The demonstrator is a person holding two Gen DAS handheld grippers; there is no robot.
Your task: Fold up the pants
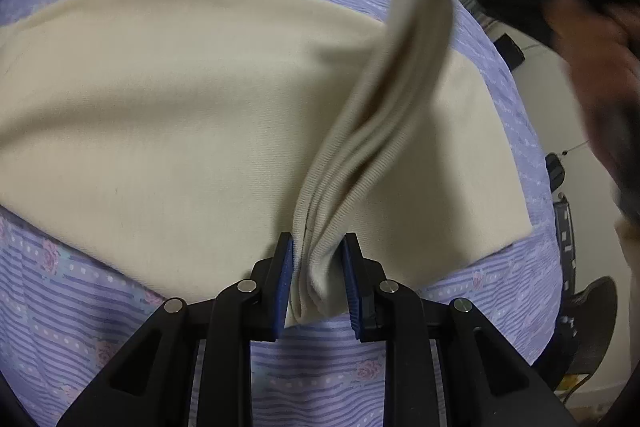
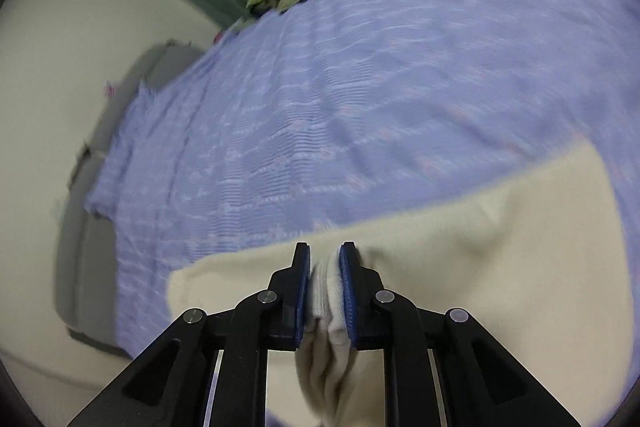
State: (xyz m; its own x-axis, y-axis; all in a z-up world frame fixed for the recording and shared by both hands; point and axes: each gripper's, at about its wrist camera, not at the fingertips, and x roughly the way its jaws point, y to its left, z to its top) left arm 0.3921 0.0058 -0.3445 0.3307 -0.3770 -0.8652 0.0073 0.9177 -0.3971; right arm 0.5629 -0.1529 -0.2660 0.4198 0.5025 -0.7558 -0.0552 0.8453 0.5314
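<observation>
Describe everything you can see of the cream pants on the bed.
The cream pants are a soft, finely ribbed knit, plain and unmarked. Most of the fabric lies spread flat on the purple floral bedsheet. One ribbed edge is gathered into folds and lifted off the sheet, stretched as a taut band between the two grippers. The left gripper pinches one bunched end; the right gripper clamps several layers at the other. In the right wrist view the cloth is blurred.
</observation>
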